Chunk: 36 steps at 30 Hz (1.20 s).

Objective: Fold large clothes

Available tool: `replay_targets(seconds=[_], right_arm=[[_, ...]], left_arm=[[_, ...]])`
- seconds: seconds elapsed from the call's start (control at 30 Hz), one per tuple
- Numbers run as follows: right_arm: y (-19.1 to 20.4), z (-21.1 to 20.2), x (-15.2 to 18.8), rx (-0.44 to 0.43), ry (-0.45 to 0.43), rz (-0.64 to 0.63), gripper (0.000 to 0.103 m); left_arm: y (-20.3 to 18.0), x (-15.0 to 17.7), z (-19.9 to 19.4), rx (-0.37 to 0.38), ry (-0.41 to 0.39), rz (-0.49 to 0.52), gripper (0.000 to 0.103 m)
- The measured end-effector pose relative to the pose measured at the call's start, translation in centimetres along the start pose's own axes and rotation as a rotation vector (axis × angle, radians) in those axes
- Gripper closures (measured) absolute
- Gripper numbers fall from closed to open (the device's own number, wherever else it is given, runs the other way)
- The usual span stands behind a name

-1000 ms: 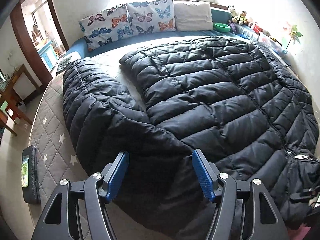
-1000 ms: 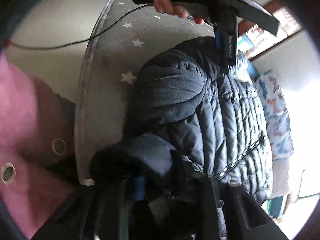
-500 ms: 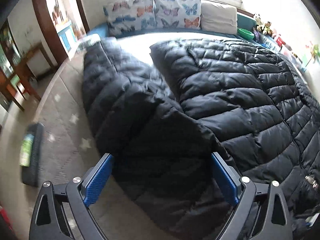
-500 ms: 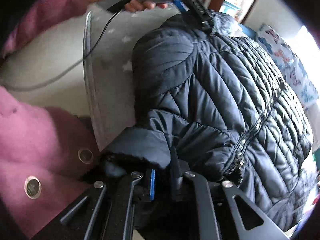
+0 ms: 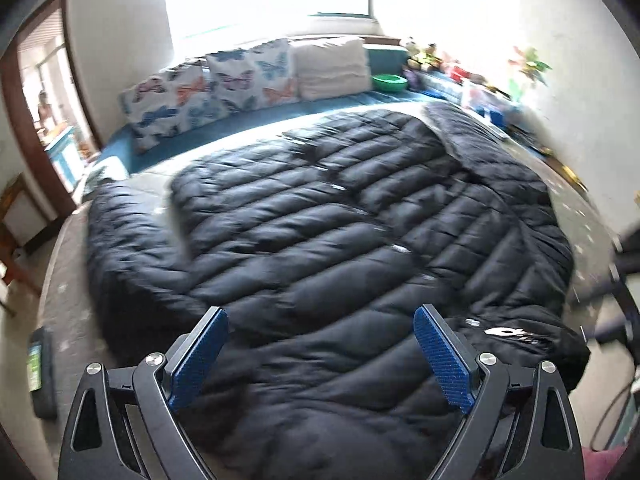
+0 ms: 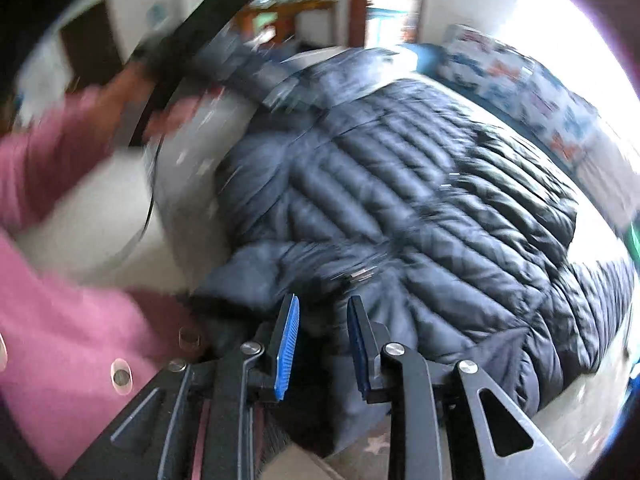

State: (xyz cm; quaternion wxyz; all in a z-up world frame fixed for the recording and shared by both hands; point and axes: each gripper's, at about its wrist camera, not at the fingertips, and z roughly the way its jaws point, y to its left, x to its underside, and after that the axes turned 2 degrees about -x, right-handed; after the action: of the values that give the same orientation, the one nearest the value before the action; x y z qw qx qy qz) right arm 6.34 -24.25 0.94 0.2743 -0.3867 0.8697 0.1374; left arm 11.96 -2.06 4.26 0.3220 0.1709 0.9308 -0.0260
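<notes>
- The puffer jacket [image 5: 320,232] is showing black with quilted ribs.
- The bed cover [image 5: 60,280] is looking grey with pale stars.
- Two pillows [image 5: 212,84] are wearing blue and orange butterflies on white.
- The bowl [image 5: 388,82] is glowing green.
- The left tool's pads [image 5: 198,360] are showing blue on black arms.
- The person's sleeve [image 6: 44,160] is showing pink.
</notes>
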Motion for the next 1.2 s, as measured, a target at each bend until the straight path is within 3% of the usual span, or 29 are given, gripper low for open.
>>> replay_targets(seconds=[0.13,0.23,0.33,0.5,0.63,0.73,0.87,1.07,1.2], right_arm=[[-3.5,2.3,0.0,0.076,0.003,0.169,0.075],[-4.6,4.7,1.3,0.034,0.043,0.242,0.075],[-3.4,6.4,2.8,0.042,0.068,0.21,0.075],[-2.1,6.4,3.5,0.097,0.057,0.147,0.075],[-2.5,5.5,4.0,0.044,0.028,0.187,0.075],[-2.7,6.6,5.5,0.032,0.027,0.189,0.075],[-3.7,4.4,4.8,-0.032,0.016,0.224,0.075],[-11.3,-2.2,4.3,0.018,-0.121,0.415,0.075],[-18.7,-5.3,4.2,0.117,-0.185,0.549,0.059]], left_arm=[[-3.4,0.5,2.5,0.069,0.038,0.008,0.011],[-5.7,1.3,3.7,0.106,0.05,0.02,0.012],[-7.8,1.8,4.1,0.094,0.015,0.075,0.012],[-10.9,1.9,4.8,0.15,0.011,0.126,0.012],[-12.9,3.1,6.2,0.151,0.035,0.178,0.015],[-13.1,3.8,7.4,0.156,0.06,0.157,0.015],[-12.8,3.8,7.8,0.146,0.081,0.166,0.015],[-13.5,3.7,8.3,0.11,0.089,0.199,0.015],[-13.4,3.7,8.4,0.106,0.099,0.2,0.015]])
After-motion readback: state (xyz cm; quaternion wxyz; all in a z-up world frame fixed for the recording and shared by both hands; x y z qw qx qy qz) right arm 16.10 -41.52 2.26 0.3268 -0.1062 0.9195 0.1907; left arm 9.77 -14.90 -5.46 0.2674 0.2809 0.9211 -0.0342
